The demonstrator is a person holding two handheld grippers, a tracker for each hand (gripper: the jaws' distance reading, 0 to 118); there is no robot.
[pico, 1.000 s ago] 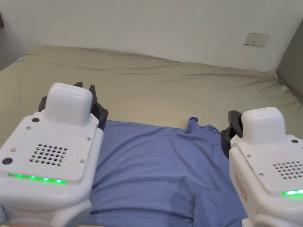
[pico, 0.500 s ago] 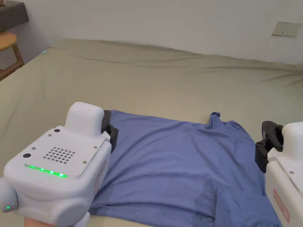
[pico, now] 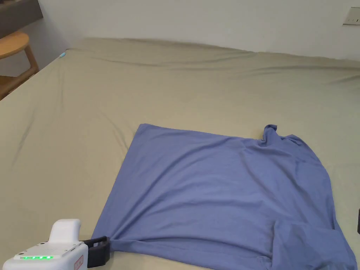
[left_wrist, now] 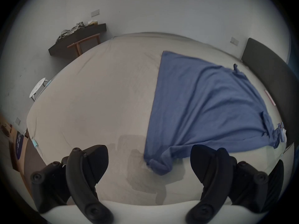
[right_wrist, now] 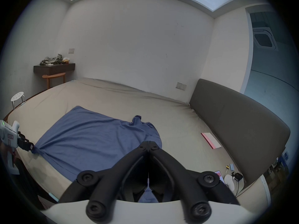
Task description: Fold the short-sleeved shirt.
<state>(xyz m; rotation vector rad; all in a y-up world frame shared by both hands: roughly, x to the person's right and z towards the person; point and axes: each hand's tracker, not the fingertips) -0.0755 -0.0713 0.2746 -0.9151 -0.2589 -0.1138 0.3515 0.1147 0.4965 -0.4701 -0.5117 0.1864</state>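
Left tongs (left_wrist: 149, 166) spread wide at shirt (pico: 218, 190) corner, right tongs (right_wrist: 149, 144) closed above it.

The blue shirt (pico: 225, 190) lies spread mostly flat on the bed (pico: 158, 91), its near left corner bunched.

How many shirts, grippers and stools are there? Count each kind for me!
Blue shirt: 1
Grippers: 2, the left gripper and the right gripper
Stools: 2, the wooden stool and the white stool
Total: 5
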